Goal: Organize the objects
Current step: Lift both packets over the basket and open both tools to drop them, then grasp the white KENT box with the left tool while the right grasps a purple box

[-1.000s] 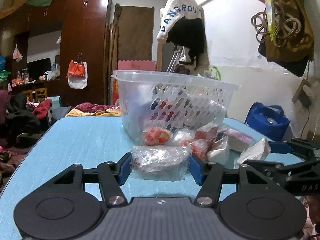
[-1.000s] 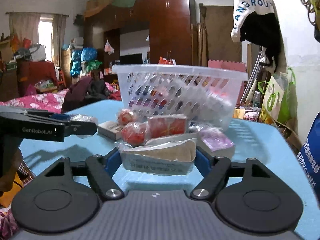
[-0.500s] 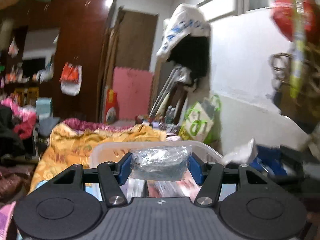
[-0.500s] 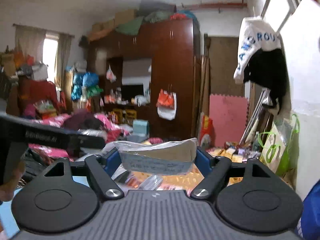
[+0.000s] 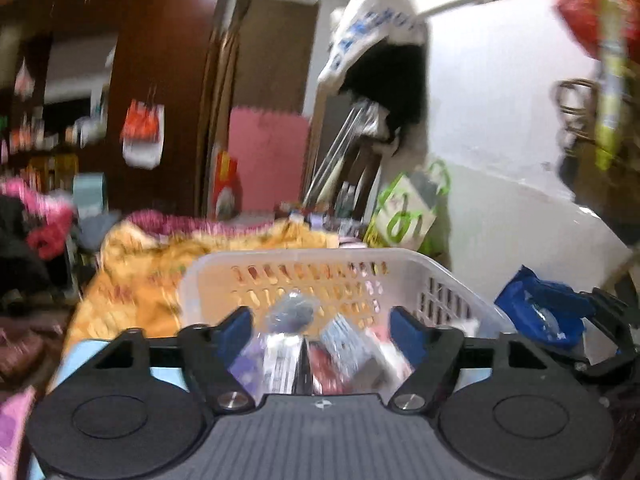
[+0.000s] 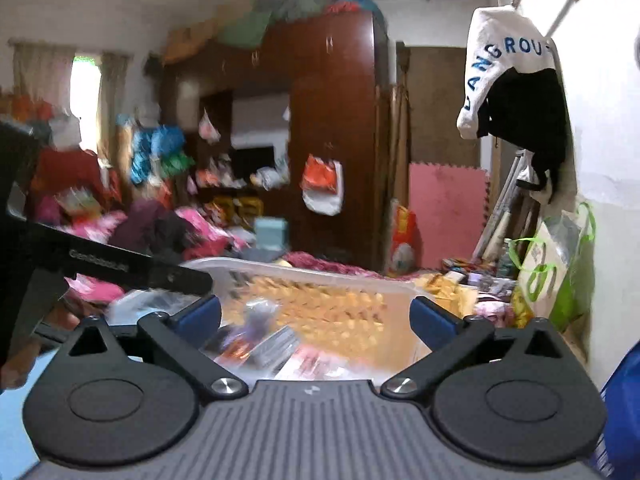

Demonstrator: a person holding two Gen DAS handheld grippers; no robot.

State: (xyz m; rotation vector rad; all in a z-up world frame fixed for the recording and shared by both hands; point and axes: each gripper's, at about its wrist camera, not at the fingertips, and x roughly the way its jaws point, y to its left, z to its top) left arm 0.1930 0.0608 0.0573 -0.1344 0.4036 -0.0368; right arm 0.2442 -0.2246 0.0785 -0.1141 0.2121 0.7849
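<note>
A white perforated plastic basket (image 5: 400, 264) sits on the blue table, right below both grippers; it also shows in the right wrist view (image 6: 304, 276). Several blurred packets (image 5: 340, 344) lie inside it, also seen in the right wrist view (image 6: 272, 344). My left gripper (image 5: 320, 328) is open and empty above the basket, jaws wide apart. My right gripper (image 6: 316, 316) is open and empty above the basket too. The left gripper's black arm (image 6: 120, 268) crosses the left of the right wrist view.
The blue table (image 5: 80, 356) shows at the lower left. A blue bag (image 5: 536, 312) sits right of the basket. The right gripper's arm (image 5: 608, 320) is at the right edge. A wardrobe, clothes and bags fill the room behind.
Both grippers lifted their packets from the table to above the basket, then opened. The clear packet and the paper packet have left the jaws and lie in the basket.
</note>
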